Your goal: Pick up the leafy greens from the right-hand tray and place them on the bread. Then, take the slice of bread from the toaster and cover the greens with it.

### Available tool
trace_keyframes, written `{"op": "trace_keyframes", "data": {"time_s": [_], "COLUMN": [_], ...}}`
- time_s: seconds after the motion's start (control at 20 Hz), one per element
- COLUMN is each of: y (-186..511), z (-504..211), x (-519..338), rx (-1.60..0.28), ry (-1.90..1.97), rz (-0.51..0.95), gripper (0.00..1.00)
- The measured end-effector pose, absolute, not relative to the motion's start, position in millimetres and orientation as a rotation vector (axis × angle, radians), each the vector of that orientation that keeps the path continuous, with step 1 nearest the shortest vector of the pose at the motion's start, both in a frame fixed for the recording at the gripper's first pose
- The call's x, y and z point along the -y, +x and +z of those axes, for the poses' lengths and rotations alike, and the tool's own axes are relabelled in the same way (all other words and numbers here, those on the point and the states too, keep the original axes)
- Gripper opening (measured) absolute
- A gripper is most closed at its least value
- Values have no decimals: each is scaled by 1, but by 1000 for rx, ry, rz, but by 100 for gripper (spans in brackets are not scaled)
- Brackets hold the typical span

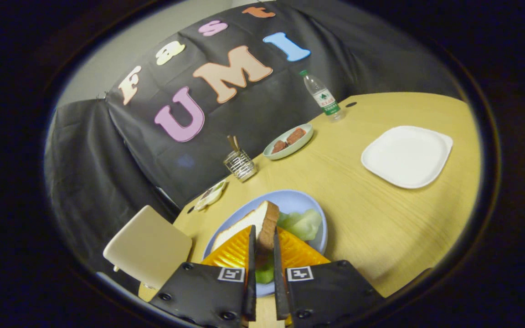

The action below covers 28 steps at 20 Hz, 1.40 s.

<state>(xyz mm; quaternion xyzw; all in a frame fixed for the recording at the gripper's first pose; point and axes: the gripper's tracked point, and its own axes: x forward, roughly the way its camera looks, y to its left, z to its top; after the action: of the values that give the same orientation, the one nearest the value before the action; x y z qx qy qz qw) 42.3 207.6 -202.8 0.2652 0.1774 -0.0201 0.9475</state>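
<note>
Your gripper was clamped on the slice of bread, both fingers pinching it on edge, tilted over the blue plate. The leafy greens sat on that plate just beyond. The white tray lay well apart.

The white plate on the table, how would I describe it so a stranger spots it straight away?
Start at the wooden table. Far beyond the gripper, which is shut on the bread slice over the blue plate, lies the white plate. Unlike the blue plate and the green dish of reddish food, it is squarish and bare.
</note>
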Motion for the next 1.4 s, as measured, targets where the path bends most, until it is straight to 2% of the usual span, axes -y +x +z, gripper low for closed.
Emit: {"op": "trace_keyframes", "data": {"time_s": [0.25,0.6,0.95,1.4], "y": [39,37,42,55], "z": [-200,-162,-107,-14], "x": [-201,-168,-138,-147], "rx": [-366,-270,-205,-110], "ry": [497,478,215,-7], "rz": [-44,-68,-64,17], "gripper": [39,70,100,100]}}
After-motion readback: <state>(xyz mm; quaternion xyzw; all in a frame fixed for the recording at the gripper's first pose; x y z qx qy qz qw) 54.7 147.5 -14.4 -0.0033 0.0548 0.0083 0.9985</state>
